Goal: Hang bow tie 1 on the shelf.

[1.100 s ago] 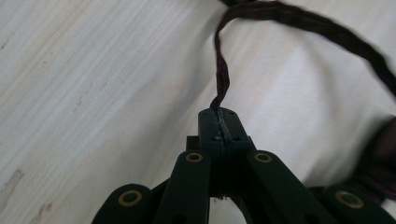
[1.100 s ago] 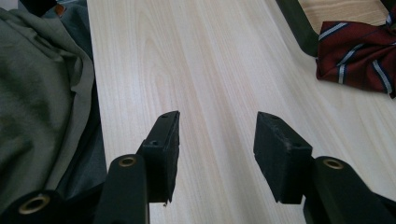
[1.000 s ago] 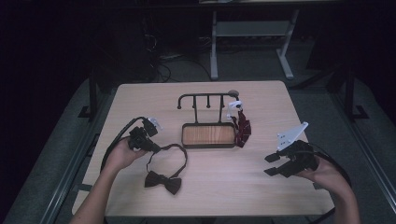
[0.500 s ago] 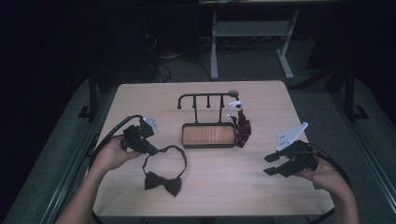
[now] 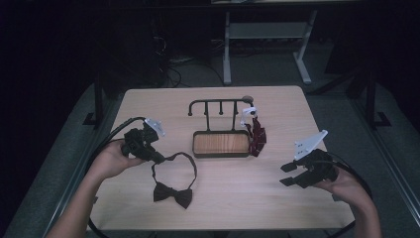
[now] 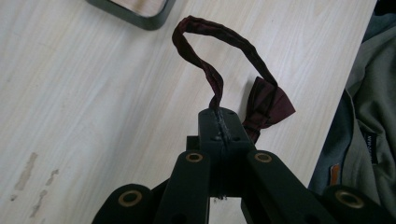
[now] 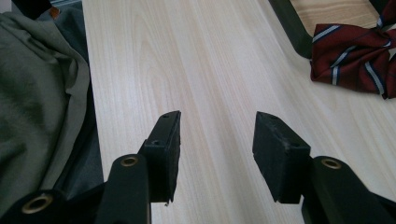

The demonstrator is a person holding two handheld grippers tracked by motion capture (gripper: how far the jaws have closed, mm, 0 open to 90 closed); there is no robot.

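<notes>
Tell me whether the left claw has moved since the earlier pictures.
Yes. In the high view the left claw, shut on the bow tie's strap, has shifted up the picture and slightly left, away from the table's near edge, roughly level with the tray.

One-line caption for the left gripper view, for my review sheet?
Left gripper, jaws shut on the neck strap of a dark maroon fabric bow tie, above the pale wooden table.

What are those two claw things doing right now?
Left gripper: shut on the strap of the dark bow tie.
Right gripper: open, holding nothing, over the table.
</notes>
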